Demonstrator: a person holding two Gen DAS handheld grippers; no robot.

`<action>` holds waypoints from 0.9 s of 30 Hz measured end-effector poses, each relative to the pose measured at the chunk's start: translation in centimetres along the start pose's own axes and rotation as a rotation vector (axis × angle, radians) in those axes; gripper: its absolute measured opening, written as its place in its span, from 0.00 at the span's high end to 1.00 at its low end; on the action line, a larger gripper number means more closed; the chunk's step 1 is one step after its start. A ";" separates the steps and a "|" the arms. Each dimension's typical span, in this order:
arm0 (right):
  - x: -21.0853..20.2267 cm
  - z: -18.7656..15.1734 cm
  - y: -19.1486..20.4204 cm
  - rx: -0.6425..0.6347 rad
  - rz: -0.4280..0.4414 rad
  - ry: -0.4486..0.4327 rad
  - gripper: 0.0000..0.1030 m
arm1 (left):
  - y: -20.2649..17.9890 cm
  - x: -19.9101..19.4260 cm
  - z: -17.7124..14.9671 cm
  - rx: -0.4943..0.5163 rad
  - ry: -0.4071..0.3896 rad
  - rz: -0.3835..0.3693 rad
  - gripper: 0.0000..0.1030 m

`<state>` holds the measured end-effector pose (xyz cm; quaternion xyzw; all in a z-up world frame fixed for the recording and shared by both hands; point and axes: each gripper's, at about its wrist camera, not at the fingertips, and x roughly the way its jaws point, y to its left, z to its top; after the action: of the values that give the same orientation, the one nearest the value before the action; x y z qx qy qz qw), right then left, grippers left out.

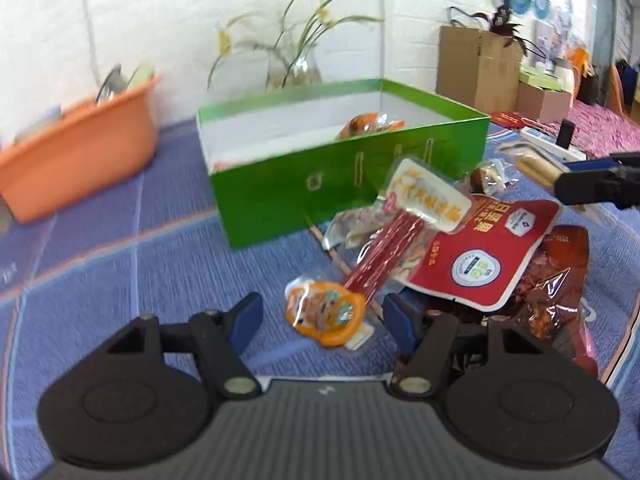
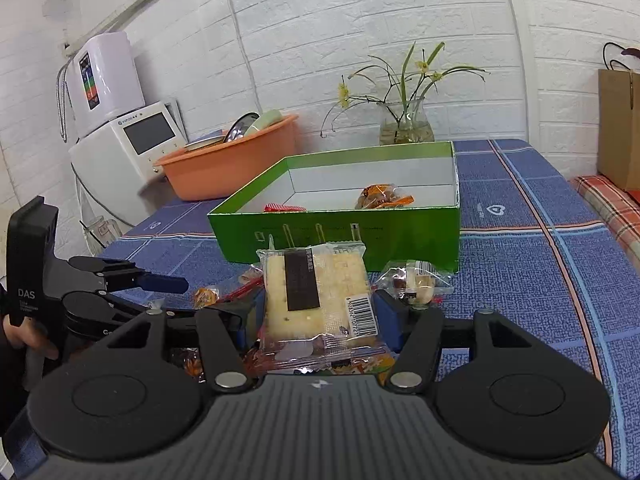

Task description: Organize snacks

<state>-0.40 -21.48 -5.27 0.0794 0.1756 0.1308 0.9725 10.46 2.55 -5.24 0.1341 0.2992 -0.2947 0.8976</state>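
Observation:
A green box [image 1: 320, 176] with a white inside stands on the blue cloth and holds a snack packet [image 1: 368, 124]; it also shows in the right wrist view [image 2: 360, 236]. My left gripper [image 1: 322, 320] is open over a small orange packet [image 1: 324, 312], beside a pile with a red sausage stick [image 1: 384, 256] and a red pouch [image 1: 488, 256]. My right gripper [image 2: 316, 312] is shut on a cracker packet [image 2: 316, 296], held upright in front of the box. The right gripper [image 1: 568, 184] shows at the left view's right edge, and the left gripper [image 2: 168, 284] in the right view.
An orange basin [image 1: 76, 156] with dishes sits left of the box; it also shows in the right wrist view [image 2: 228, 160]. A glass vase with flowers [image 2: 404, 120] stands behind the box. A white appliance [image 2: 120, 140] is at far left. A small clear packet [image 2: 416, 280] lies by the box.

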 end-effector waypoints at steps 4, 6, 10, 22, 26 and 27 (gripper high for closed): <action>0.2 -0.1 0.0 0.008 0.002 0.010 0.06 | 0.2 0.4 0.3 0.000 0.007 -0.050 0.47; 0.2 -0.1 0.0 0.008 0.001 0.010 0.06 | 1.1 1.0 0.4 -0.054 0.022 -0.110 0.60; 0.0 -0.1 0.1 0.000 -0.005 0.008 0.06 | 2.4 1.6 0.1 -0.188 0.024 -0.191 0.84; -0.5 0.1 0.6 -0.034 -0.007 -0.011 0.06 | 0.8 -3.1 -1.4 -0.030 0.057 -0.050 0.35; -0.5 0.1 0.6 -0.029 -0.009 -0.010 0.06 | 0.7 -2.6 -1.6 0.008 0.104 -0.037 0.35; -0.4 0.1 0.6 -0.028 -0.008 -0.009 0.06 | 1.0 -2.4 -1.5 -0.006 0.111 -0.045 0.35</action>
<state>-0.90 -21.07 -4.96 0.0656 0.1698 0.1289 0.9748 8.84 5.07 -4.85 0.1409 0.3521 -0.3059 0.8733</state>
